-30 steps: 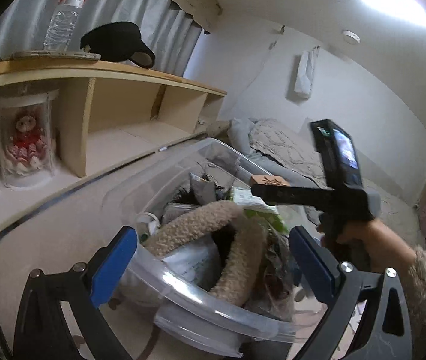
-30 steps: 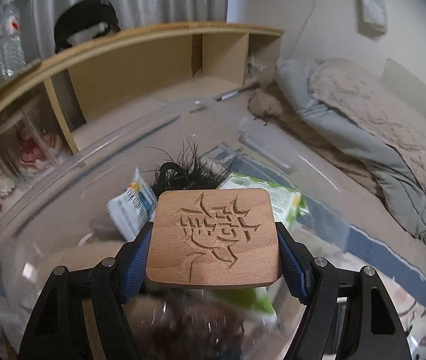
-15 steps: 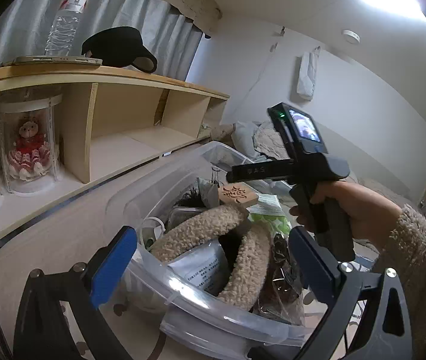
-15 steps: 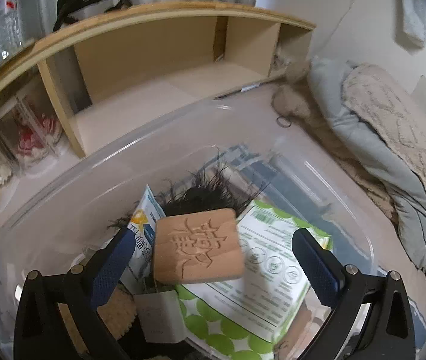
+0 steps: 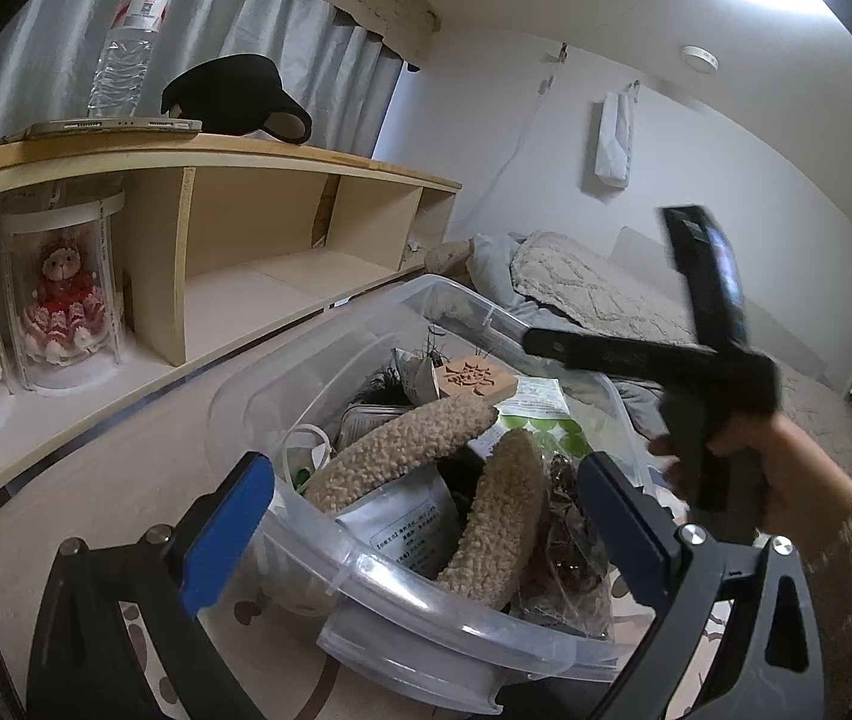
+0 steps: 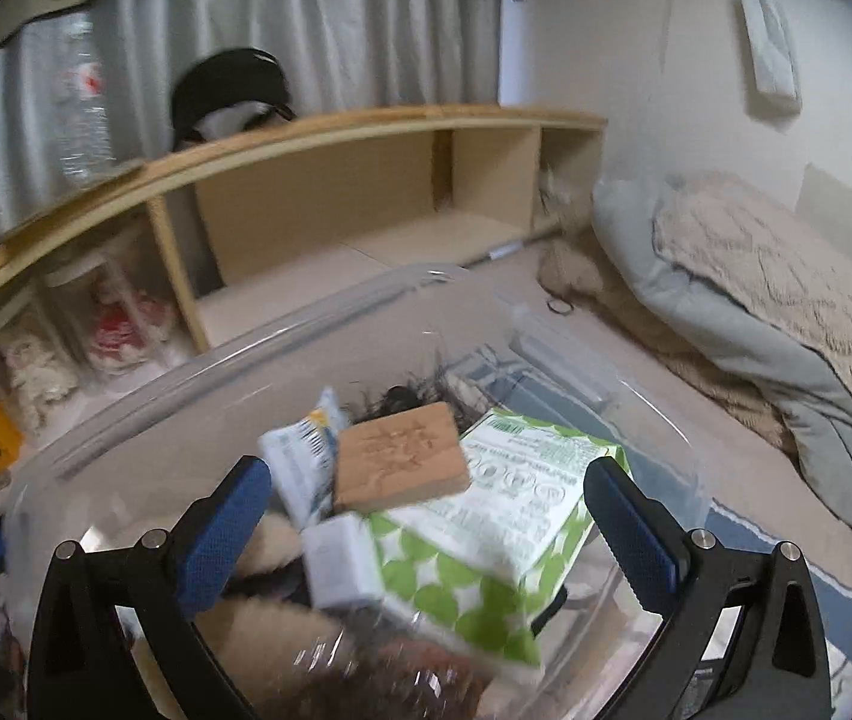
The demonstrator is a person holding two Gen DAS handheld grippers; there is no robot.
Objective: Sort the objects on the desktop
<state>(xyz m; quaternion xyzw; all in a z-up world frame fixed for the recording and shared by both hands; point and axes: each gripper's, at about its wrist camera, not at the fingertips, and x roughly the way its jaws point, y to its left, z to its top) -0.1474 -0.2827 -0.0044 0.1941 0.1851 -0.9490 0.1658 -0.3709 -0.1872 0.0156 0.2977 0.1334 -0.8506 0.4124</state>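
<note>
The right tool point(image 6: 426, 516) stands with its blue pads spread as wide as they go and nothing between them. Just ahead of its pads, inside the clear plastic bin point(image 6: 126, 420), the carved wooden block point(image 6: 399, 465) lies flat on the pile, free of the tool. The block rests partly on a green-and-white packet point(image 6: 486, 528) that reaches toward the tool's right pad, and a blue-and-white packet point(image 6: 300, 456) leans beside it toward the left pad. A tuft of black feathers point(image 6: 408, 393) sticks up just beyond the block.

The left tool point(image 5: 426, 528) is also wide open and grips nothing; the near rim of the bin point(image 5: 426, 594) sits between its pads without clear contact. Right ahead of it, two fuzzy tan bands point(image 5: 402, 456) arch over a white packet point(image 5: 402, 528). The wooden block point(image 5: 474, 381) lies farther in, toward the bin's far side. To the right and above the bin, a hand point(image 5: 786, 468) in a fuzzy sleeve holds the other tool's black handle, its arm stretching over the far corner of the bin.

Beyond the bin to the left stands a wooden shelf point(image 5: 246, 150) with a water bottle point(image 5: 132, 30), a black cap point(image 5: 234, 96) and a flat tablet point(image 5: 114, 127) on top, and dolls in clear cases point(image 5: 66, 300) below. A bed with grey and beige blankets point(image 5: 582, 282) lies ahead to the right.
</note>
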